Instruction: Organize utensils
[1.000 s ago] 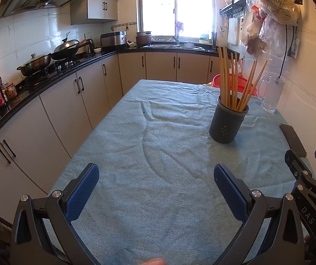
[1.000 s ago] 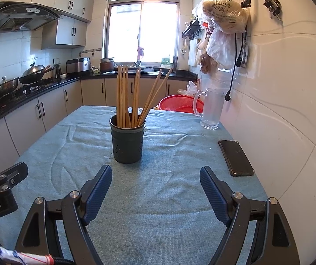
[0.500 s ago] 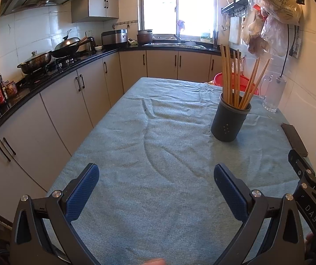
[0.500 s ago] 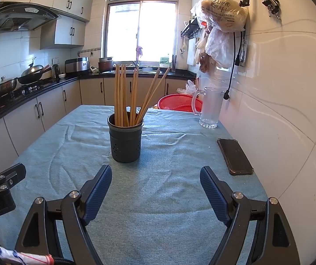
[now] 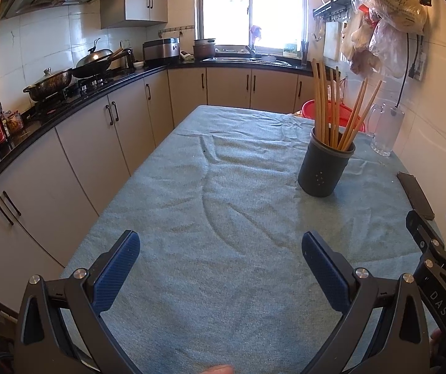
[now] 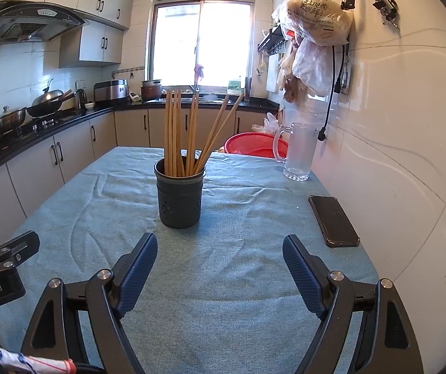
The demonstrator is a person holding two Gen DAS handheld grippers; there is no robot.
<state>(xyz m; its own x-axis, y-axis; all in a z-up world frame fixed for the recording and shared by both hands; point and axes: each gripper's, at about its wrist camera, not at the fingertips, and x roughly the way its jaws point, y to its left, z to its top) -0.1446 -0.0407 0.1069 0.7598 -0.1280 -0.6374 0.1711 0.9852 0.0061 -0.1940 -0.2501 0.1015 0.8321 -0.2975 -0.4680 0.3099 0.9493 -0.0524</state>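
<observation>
both grippers, left gripper (image 5: pixel 220 251) and right gripper (image 6: pixel 220 249), gape wide; ahead, chopsticks (image 6: pixel 188 134) look light, stiff; pinch near tops.

The right gripper (image 6: pixel 220 249) hovers over the near end of the blue-green tablecloth (image 6: pixel 229 296), its blue-padded jaws spread wide with nothing between them. Straight ahead stands a dark perforated holder (image 6: pixel 179 198), upright, with wooden chopsticks (image 6: pixel 176 134) fanning out of it. A black phone (image 6: pixel 333 219) lies flat to the right, near the tiled wall. Farther right sit a clear glass pitcher (image 6: pixel 297 152) and a red basket (image 6: pixel 254 146). The left gripper (image 6: pixel 2 258) shows at the left edge.
</observation>
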